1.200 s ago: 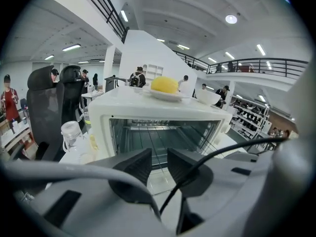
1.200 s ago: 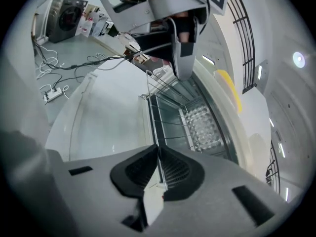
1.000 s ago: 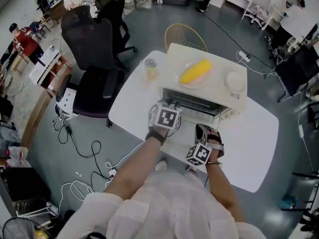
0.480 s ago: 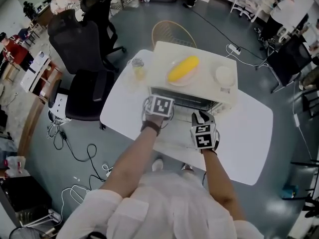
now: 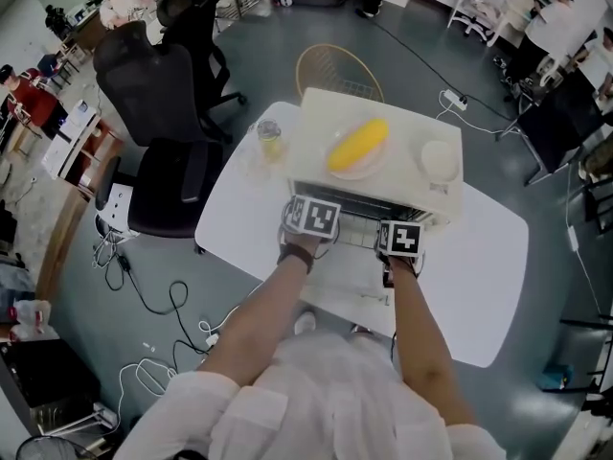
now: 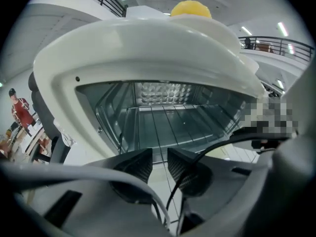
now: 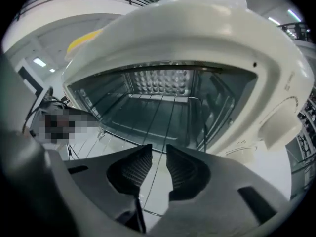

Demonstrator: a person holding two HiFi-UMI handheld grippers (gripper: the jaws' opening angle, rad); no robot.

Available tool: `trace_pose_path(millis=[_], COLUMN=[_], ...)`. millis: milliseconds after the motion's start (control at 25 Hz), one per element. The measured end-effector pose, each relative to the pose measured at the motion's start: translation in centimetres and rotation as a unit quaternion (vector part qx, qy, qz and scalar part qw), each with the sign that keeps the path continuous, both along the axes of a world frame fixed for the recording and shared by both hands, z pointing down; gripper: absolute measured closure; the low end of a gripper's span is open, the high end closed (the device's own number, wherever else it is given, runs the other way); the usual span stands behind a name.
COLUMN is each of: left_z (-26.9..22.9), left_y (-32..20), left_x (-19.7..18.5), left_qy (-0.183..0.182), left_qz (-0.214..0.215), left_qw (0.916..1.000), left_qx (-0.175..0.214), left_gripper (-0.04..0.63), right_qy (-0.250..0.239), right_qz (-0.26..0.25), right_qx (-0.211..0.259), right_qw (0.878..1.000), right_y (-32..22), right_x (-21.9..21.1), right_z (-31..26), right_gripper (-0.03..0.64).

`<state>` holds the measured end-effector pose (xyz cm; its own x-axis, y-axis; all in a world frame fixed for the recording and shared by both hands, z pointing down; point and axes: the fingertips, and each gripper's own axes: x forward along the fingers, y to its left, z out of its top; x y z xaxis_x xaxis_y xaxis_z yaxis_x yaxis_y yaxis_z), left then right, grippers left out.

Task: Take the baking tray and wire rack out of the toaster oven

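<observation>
- Holding the left gripper (image 6: 159,163) low before the open mouth of the toaster oven (image 6: 148,48), its fingers (image 6: 139,166) standing a little apart and pressing on nothing.
- Seeing one thin wire of the wire rack (image 6: 168,125) through the gap between these fingers, not clamped, with the rest of the rack lying just ahead of them inside the oven.
- Holding the right gripper (image 7: 159,164) beside the left one, at the right part of the same mouth.
- Having just been opening the right fingers (image 7: 132,169), now a little apart and gripping nothing, with only a rack wire showing in the gap below.
- Finding the baking tray (image 7: 143,118) just ahead of the right fingers, dark and shallow, lying under the rack wires within the oven.
- Keeping both grippers over the white desk (image 5: 479,281), which is carrying the oven.
- Noticing beyond and above the fingers, on the oven roof, a yellow corn cob (image 5: 358,144) and a white bowl (image 5: 440,159).
- Noticing a glass (image 5: 270,140) on the desk, left of the left fingers, just beside the oven.
</observation>
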<state>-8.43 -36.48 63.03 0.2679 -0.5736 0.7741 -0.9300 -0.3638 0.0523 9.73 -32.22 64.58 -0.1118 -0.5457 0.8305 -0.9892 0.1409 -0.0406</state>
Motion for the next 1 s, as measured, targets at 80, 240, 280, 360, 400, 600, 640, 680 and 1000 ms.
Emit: trace_pose_path(millis=[80, 240, 280, 360, 400, 600, 640, 680, 1000], left_z=[0.2, 0.8, 1.0, 1.5, 1.8, 2.1, 2.0, 1.9, 1.5], left_y=[-0.1, -0.3, -0.5, -0.8, -0.9, -0.9, -0.9, -0.9, 1.5], left_x=[0.0, 0.5, 0.6, 0.7, 0.8, 0.5, 0.4, 0.3, 0.1], left_qy=[-0.001, -0.009, -0.014, -0.024, -0.029, -0.027, -0.024, -0.02, 0.016], left_qz=[-0.003, 0.0, 0.001, 0.003, 0.005, -0.002, -0.004, -0.006, -0.021], left_qw=[1.0, 0.9999, 0.9998, 0.9995, 0.9993, 0.9989, 0.999, 0.999, 0.9982], left_qx=[-0.001, -0.011, -0.014, -0.02, -0.024, -0.038, -0.039, -0.04, -0.054], left_gripper=[0.508, 0.526, 0.54, 0.555, 0.557, 0.565, 0.571, 0.572, 0.58], right_qy=[0.0, 0.013, 0.019, 0.033, 0.035, 0.025, 0.021, 0.015, -0.014], right_qz=[0.001, -0.003, -0.006, -0.01, -0.011, -0.006, -0.001, 0.005, 0.026], right_qx=[-0.008, -0.016, -0.015, -0.013, -0.013, -0.02, -0.02, -0.021, -0.034], right_qw=[1.0, 1.0, 1.0, 0.999, 0.999, 0.999, 1.0, 1.0, 0.999], right_y=[-0.4, -0.8, -1.0, -1.3, -1.4, -1.5, -1.5, -1.5, 0.9], right_x=[-0.1, -0.1, -0.1, 0.1, 0.1, 0.0, 0.0, -0.1, -0.1], right_z=[0.1, 0.2, 0.3, 0.5, 0.6, 0.8, 0.7, 0.6, 0.6], right_gripper=[0.526, 0.532, 0.541, 0.563, 0.578, 0.583, 0.587, 0.589, 0.598])
